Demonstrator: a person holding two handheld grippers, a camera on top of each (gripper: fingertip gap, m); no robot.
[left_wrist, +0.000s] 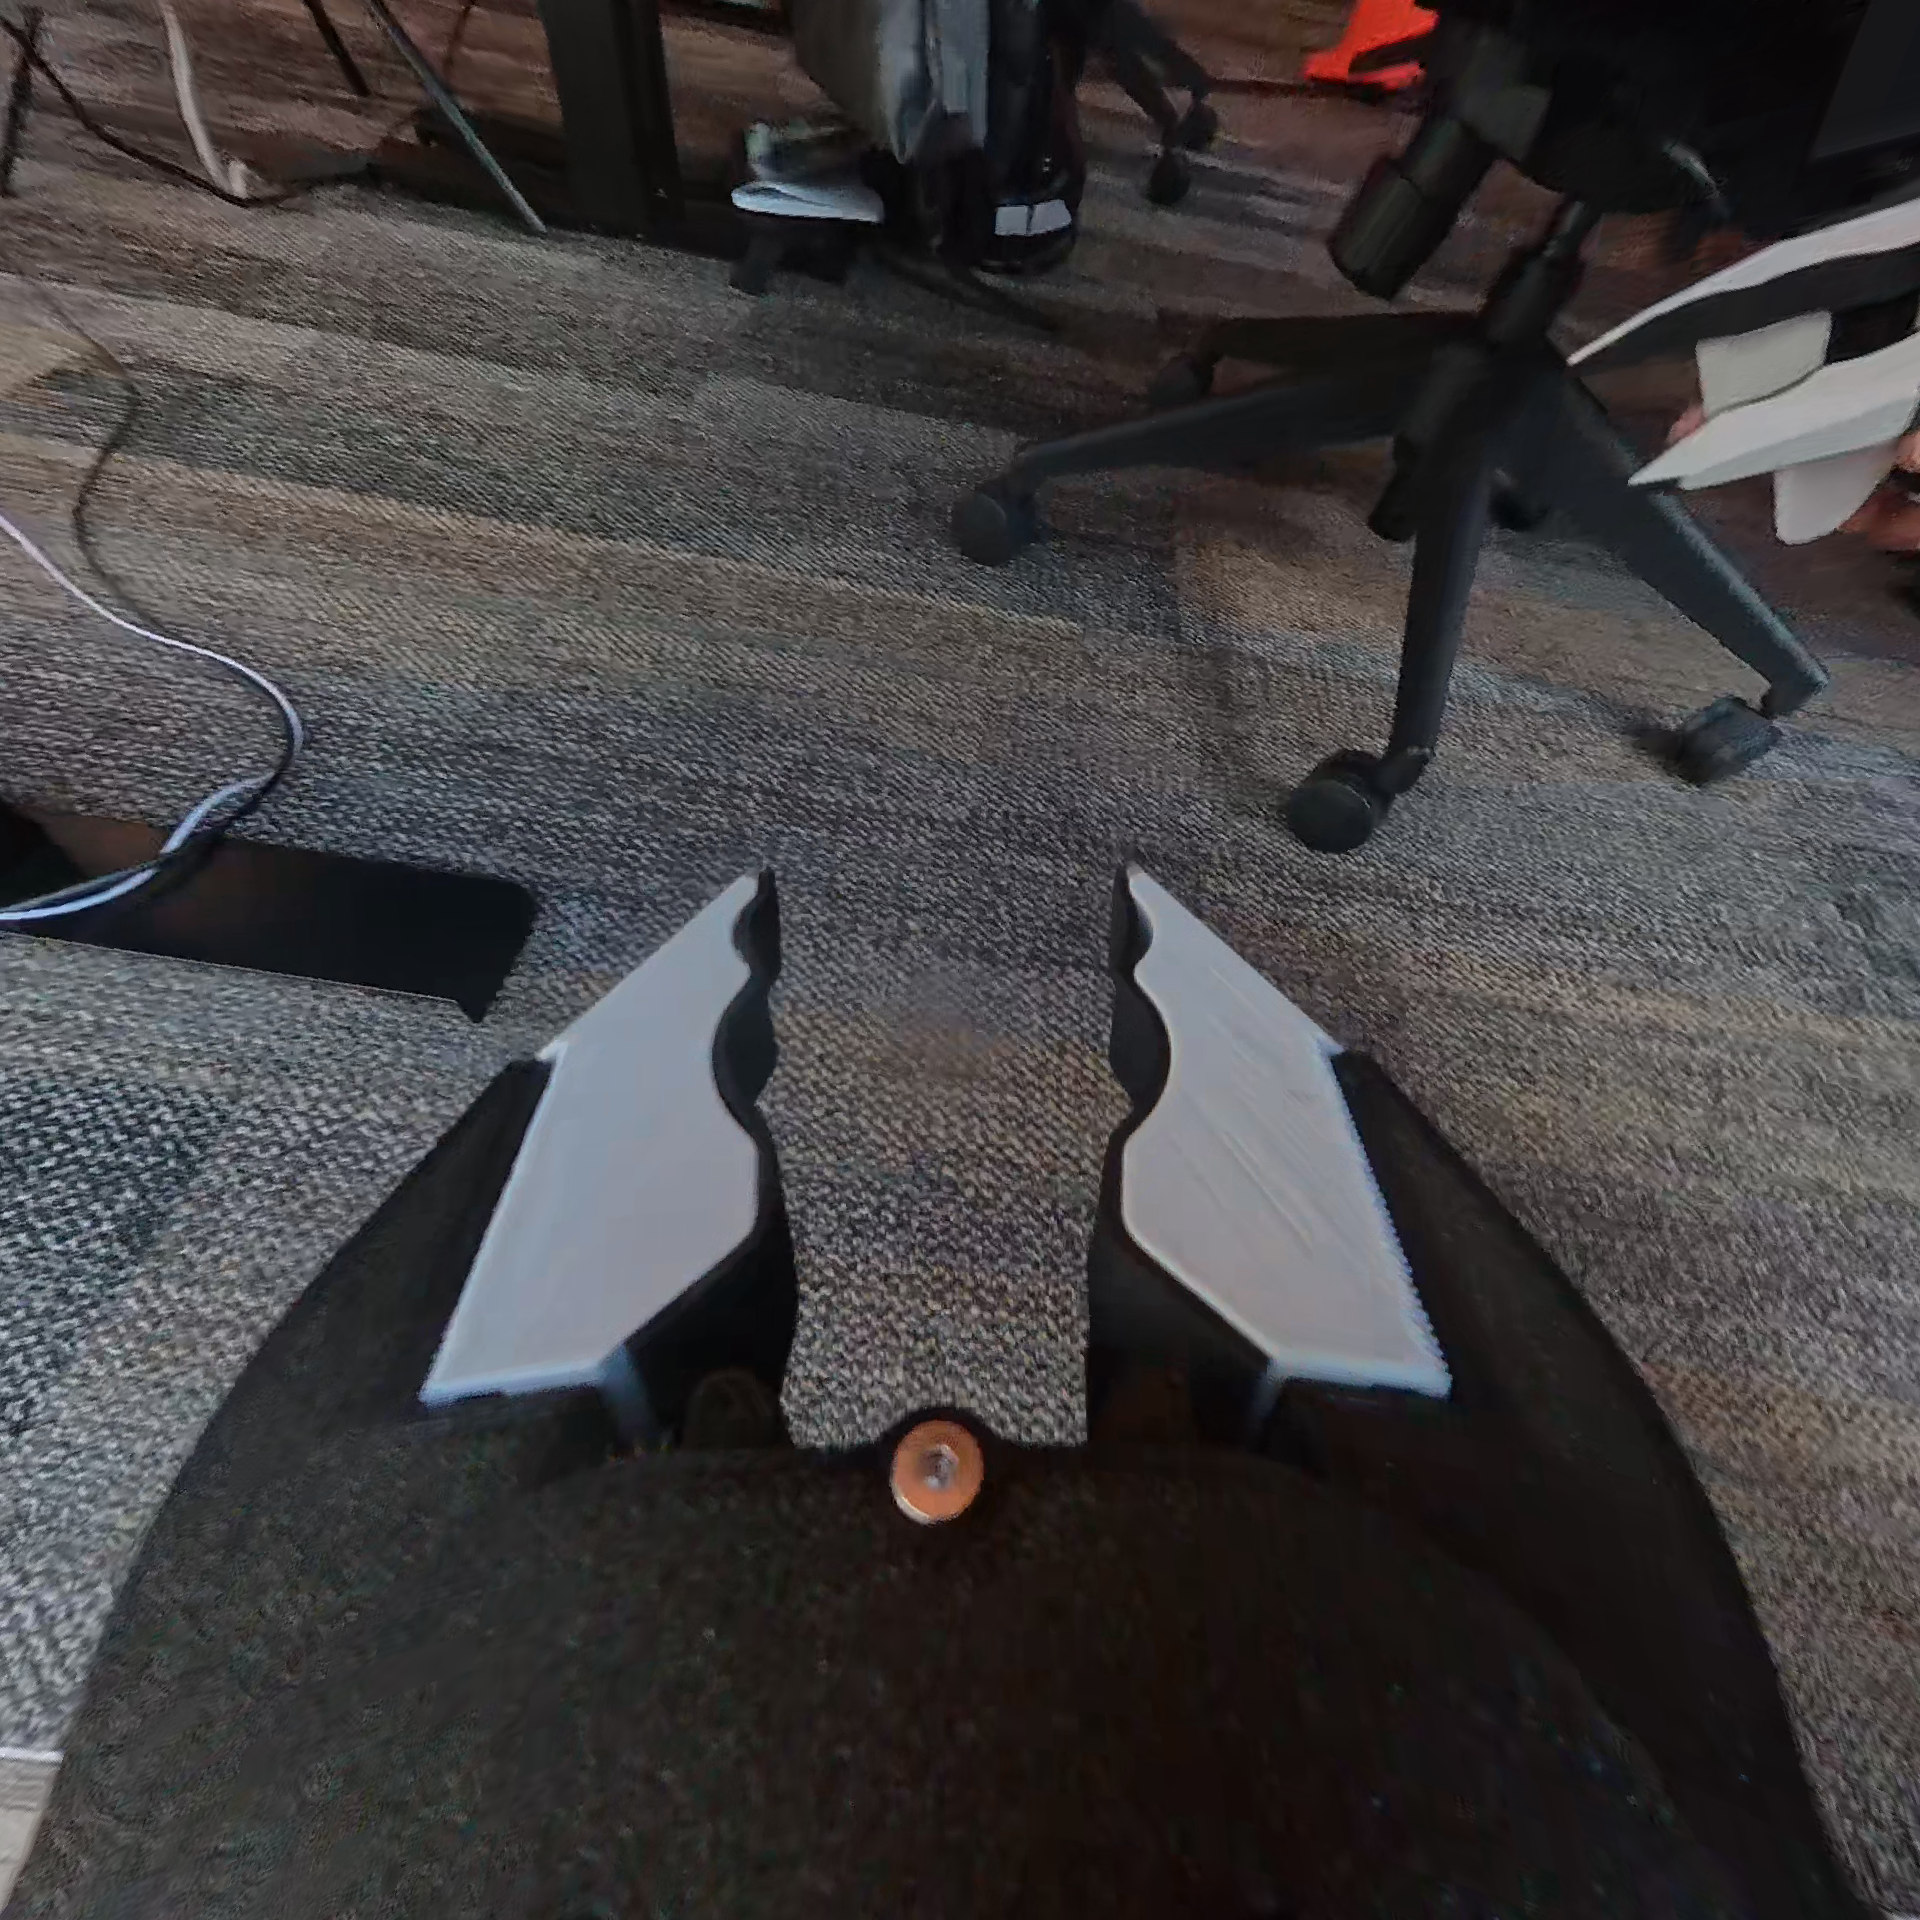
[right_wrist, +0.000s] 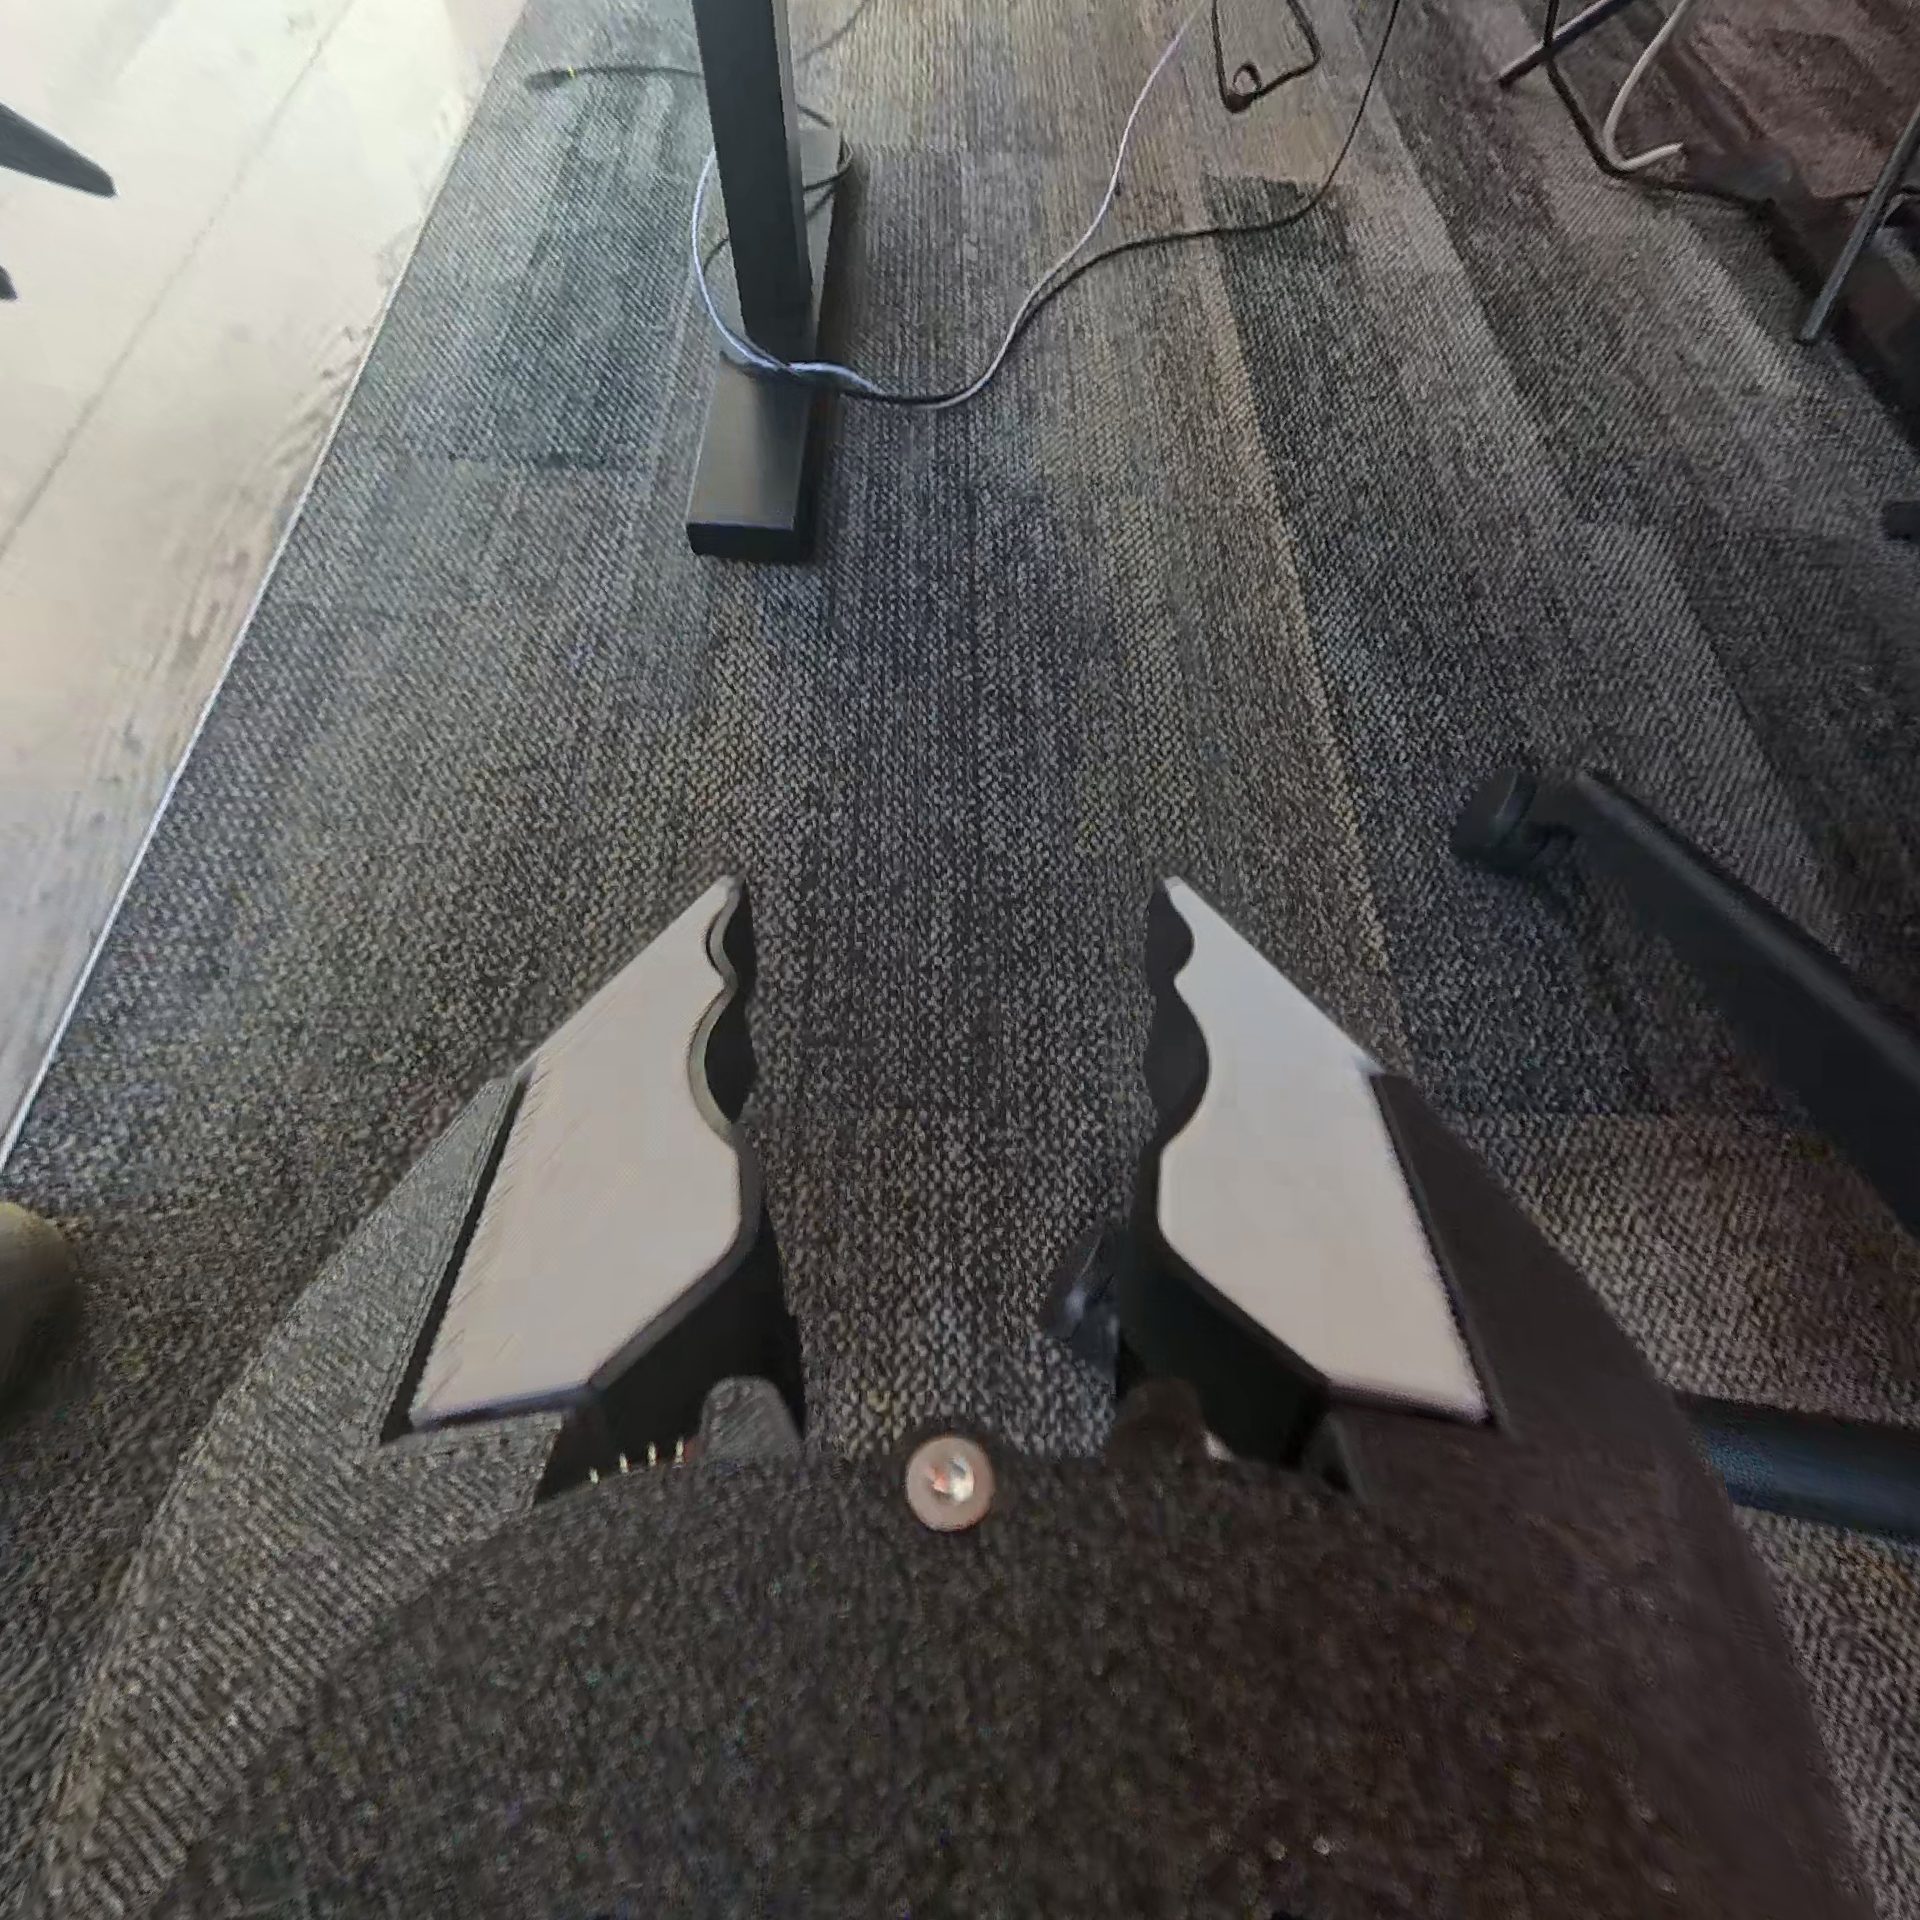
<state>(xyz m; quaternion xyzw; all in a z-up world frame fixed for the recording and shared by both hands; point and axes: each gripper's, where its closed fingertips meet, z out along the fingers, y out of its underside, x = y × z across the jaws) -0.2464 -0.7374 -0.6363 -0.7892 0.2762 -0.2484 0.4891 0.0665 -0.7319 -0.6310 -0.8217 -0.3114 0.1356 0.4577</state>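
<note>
The left gripper (left_wrist: 943, 883) is held over grey carpet (left_wrist: 727, 644), its two white fingers (left_wrist: 623, 1164) spread apart with nothing between them but carpet. Nothing is touched by it. Nearest to it, at the left, a flat black foot (left_wrist: 312, 920) lies on the carpet, and a white cable (left_wrist: 208, 675) is seen curving down onto that foot. Farther off at the right, the black base of a chair (left_wrist: 1455, 499) stands on its castors, well apart from the fingertips. At the right edge the other gripper's white fingers (left_wrist: 1787, 416) are seen, held in a hand; whether they are parted cannot be told from this view. Dark furniture legs and blurred clutter are seen at the top.

The right gripper (right_wrist: 951, 883) is likewise held above the carpet (right_wrist: 987, 675), jaws wide apart and empty. A black desk leg (right_wrist: 758, 208) with its long foot stands ahead, well apart from the tips. Thin cables (right_wrist: 1039, 301) are looped about that leg and trail off across the carpet. A pale floor strip (right_wrist: 156, 364) borders the carpet at the left. A chair leg (right_wrist: 1714, 935) with a castor lies at the right, near the right finger.
</note>
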